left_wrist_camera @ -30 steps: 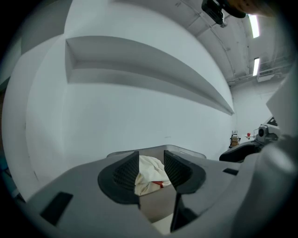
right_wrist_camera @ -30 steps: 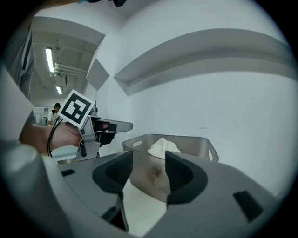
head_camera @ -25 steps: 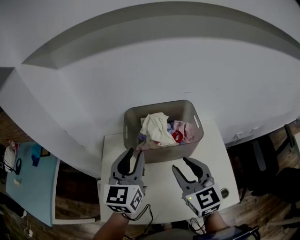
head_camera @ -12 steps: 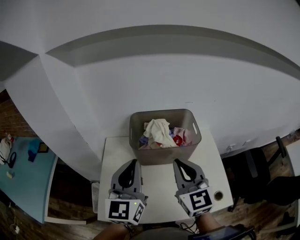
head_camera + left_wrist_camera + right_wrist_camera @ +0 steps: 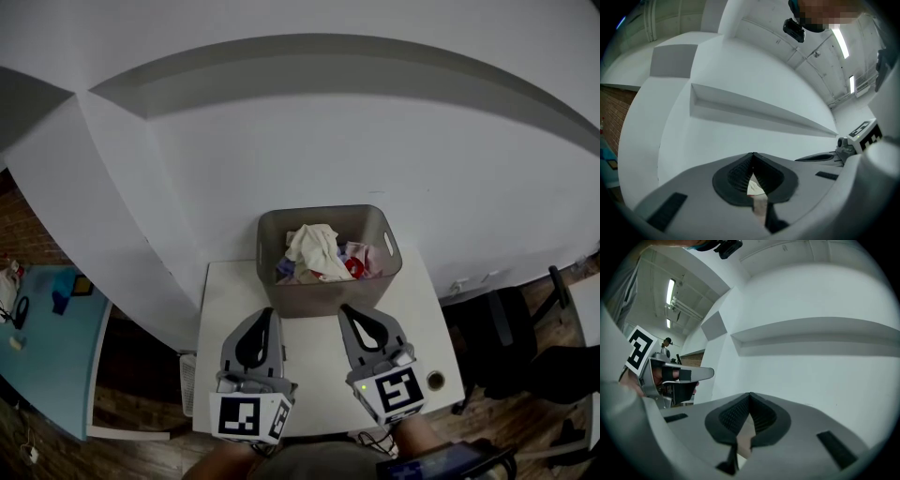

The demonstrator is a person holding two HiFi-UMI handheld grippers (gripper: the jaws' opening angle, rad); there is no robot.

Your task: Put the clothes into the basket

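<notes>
A grey plastic basket (image 5: 323,298) stands at the far edge of the small white table (image 5: 309,384), against the wall. Inside it lie crumpled clothes: a white piece (image 5: 312,246) on top, a red bit (image 5: 353,268) and pink cloth (image 5: 371,259). My left gripper (image 5: 266,313) is held above the table just short of the basket's near wall, jaws shut and empty. My right gripper (image 5: 348,308) sits beside it, also shut with nothing in it. In the left gripper view the shut tips (image 5: 753,153) point at the white wall; the right gripper's tips (image 5: 750,393) do the same.
A white wall with a long ledge (image 5: 375,70) rises behind the table. A blue table (image 5: 47,356) stands at the left and a dark chair (image 5: 511,342) at the right. A round fitting (image 5: 436,381) sits near the table's right edge.
Both grippers stood open a second ago and are now shut with nothing in them. They have drawn back from the basket and risen a little. The clothes stay in the basket.
</notes>
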